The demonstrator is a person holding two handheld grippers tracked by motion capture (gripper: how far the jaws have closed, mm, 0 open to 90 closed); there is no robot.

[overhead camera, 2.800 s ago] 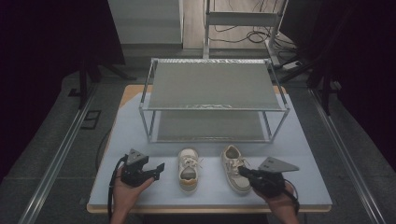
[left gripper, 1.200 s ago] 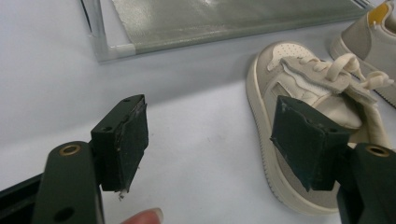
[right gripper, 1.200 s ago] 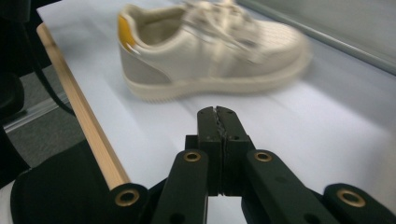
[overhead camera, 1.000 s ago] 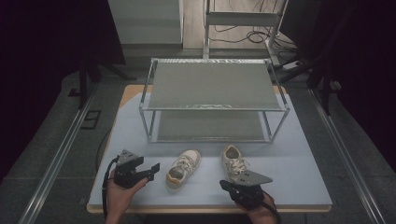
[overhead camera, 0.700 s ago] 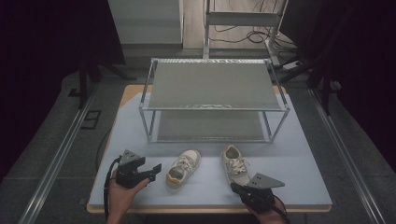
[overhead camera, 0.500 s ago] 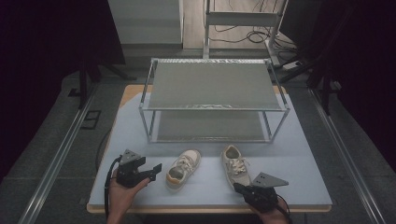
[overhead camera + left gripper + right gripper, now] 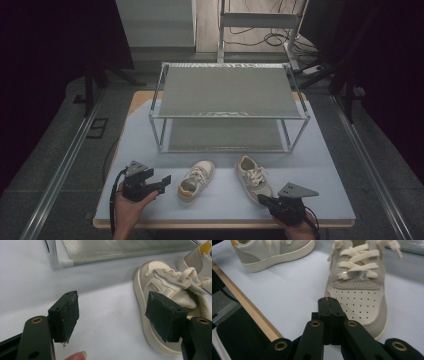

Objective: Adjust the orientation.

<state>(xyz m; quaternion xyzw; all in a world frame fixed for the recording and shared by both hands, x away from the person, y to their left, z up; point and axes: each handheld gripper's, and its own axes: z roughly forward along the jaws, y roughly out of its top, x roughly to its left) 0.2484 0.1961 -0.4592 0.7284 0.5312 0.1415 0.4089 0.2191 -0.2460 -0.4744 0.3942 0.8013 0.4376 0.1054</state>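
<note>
- Standing at the near edge of the table (image 7: 150, 145), two small beige shoes lie in front of a two-tier metal rack (image 7: 227, 107); judged aim is to put them on a shelf, since both tiers are bare.
- Left shoe (image 7: 196, 175) lies angled, toe toward the rack's middle; right shoe (image 7: 253, 177) lies well apart from it, toe near the right gripper (image 7: 264, 201).
- Left gripper (image 7: 162, 181): jaws stand wide apart, nothing between the pads. In the left gripper view the left shoe (image 7: 172, 302) sits just beyond the far jaw, not touched. Reading: the wide gap suits closing across the shoe's body or collar.
- Right gripper (image 7: 329, 302): jaws pressed together, nothing held. Its tip sits just at the toe cap of the right shoe (image 7: 359, 297); contact cannot be told. Closed tips would serve for nudging or straightening rather than lifting.
- Right shoe's laces are tied and carry a small metal tag (image 7: 354, 274); the upper looks soft, so a pinch at the collar may deform it.
- Risk judged: both shoes lie near the table's front edge, so a push toward the person could tip one off.
</note>
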